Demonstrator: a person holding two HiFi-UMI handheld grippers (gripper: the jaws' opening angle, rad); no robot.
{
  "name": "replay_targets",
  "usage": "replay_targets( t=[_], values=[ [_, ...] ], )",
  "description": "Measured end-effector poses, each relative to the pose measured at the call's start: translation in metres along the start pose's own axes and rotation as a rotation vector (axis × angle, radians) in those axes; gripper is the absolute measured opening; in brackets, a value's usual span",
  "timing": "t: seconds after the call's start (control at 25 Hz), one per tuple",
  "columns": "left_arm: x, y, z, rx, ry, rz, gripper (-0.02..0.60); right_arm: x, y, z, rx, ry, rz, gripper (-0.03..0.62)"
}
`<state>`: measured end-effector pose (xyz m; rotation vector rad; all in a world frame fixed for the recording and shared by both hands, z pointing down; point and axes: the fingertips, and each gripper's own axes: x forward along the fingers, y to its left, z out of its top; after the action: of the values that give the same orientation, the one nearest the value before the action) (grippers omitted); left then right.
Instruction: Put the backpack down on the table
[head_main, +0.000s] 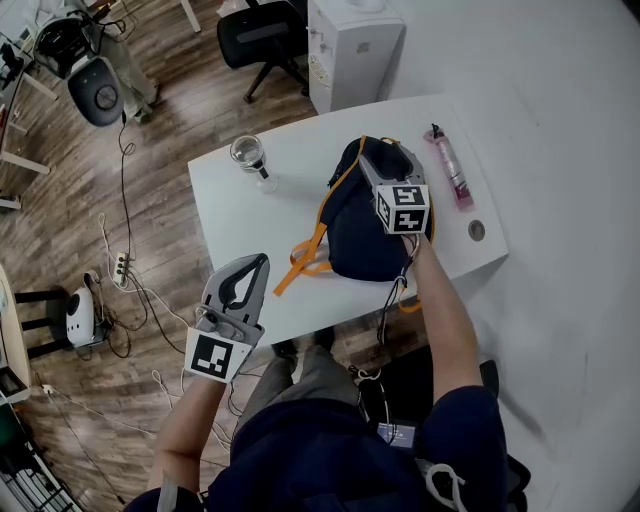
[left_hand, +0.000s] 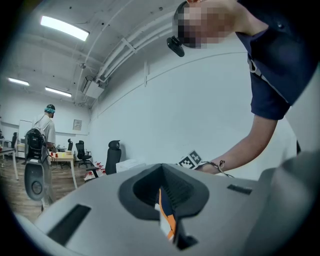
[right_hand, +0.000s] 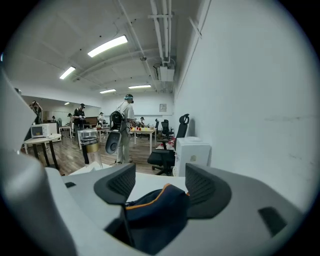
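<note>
A navy backpack (head_main: 355, 240) with orange trim stands on the white table (head_main: 240, 215); its orange straps trail toward the front edge. My right gripper (head_main: 375, 157) hovers over the backpack's top, its jaws open. In the right gripper view the backpack's top (right_hand: 155, 210) lies low between the jaws of that gripper (right_hand: 155, 181), and the pads do not press on it. My left gripper (head_main: 261, 262) stays at the table's front edge, left of the straps, shut with nothing in it. In the left gripper view a bit of orange strap shows past the left gripper (left_hand: 161, 168).
A glass bottle (head_main: 250, 155) stands at the table's back left, a pink bottle (head_main: 450, 165) lies at the right and a small round object (head_main: 476, 230) sits by the right edge. Behind the table are a white cabinet (head_main: 355, 45) and an office chair (head_main: 262, 35). Cables and a power strip (head_main: 120, 268) lie on the floor.
</note>
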<state>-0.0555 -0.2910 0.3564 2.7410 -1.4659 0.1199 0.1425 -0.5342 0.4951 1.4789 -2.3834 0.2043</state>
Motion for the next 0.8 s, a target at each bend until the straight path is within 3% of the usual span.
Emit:
replay_targets(
  t=[0.32, 0.8],
  values=[
    [-0.003, -0.001, 0.010, 0.016, -0.023, -0.002, 0.003, -0.060, 0.023, 0.037, 0.004, -0.098, 0.015, 0.169],
    [-0.018, -0.005, 0.028, 0.042, -0.062, 0.025, 0.003, -0.163, 0.059, 0.073, -0.038, -0.218, -0.035, 0.008]
  ],
)
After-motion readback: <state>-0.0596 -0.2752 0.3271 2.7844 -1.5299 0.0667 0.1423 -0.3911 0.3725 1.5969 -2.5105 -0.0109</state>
